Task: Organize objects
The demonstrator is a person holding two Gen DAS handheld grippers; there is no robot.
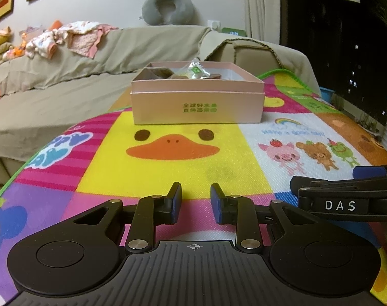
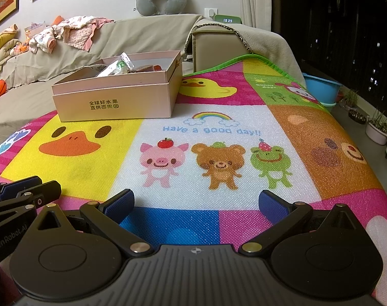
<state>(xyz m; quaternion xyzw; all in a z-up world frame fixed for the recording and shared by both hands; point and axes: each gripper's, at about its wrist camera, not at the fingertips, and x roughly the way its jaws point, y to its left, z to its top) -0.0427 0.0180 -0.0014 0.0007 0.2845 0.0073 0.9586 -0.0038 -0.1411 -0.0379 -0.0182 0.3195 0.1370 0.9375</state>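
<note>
A pink cardboard box (image 1: 197, 102) with green print stands on the colourful cartoon mat (image 1: 168, 168), straight ahead of my left gripper. It holds several wrapped snacks, one in a clear packet (image 1: 194, 70). The box also shows in the right wrist view (image 2: 114, 99) at the upper left, with the packet (image 2: 118, 67) sticking up. My left gripper (image 1: 196, 199) rests low over the mat, its jaws a small gap apart and empty. My right gripper (image 2: 196, 204) is wide open and empty over the mat, to the right of the left one.
A beige covered sofa (image 1: 66, 76) with baby clothes (image 1: 66, 38) and a grey neck pillow (image 1: 165, 7) lies behind the mat. A blue basin (image 2: 321, 86) and potted plants (image 2: 379, 130) stand at the right by dark windows. The right gripper's body (image 1: 346, 199) shows beside the left.
</note>
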